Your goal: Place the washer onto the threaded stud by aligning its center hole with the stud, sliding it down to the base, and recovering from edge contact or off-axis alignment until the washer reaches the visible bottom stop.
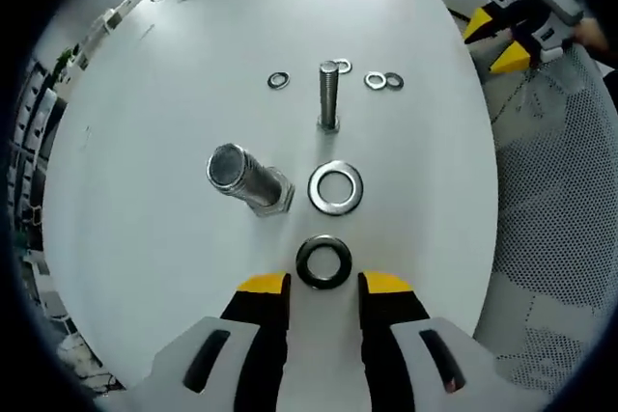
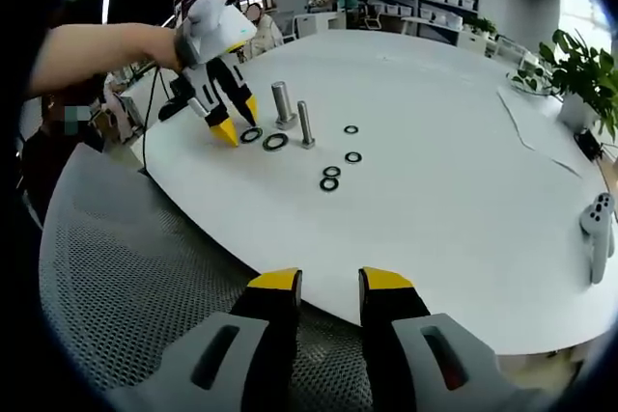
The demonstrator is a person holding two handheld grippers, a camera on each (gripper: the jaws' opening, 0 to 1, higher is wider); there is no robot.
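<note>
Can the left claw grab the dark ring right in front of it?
Probably yes. The left claw is open, and the dark ring lies flat on the white table just past its tips, with nothing between them. The silver ring and fat bolt sit farther off.

Bare table (image 1: 164,94) flanks the threaded stud (image 1: 329,94); the large bolt (image 1: 247,178) crowds its left approach.

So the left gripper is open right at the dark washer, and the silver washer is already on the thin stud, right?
Not quite. In the left gripper view the silver washer lies flat on the table, between the dark washer and the thin stud, not on it. The rest holds: the left gripper is open at the dark washer.
</note>
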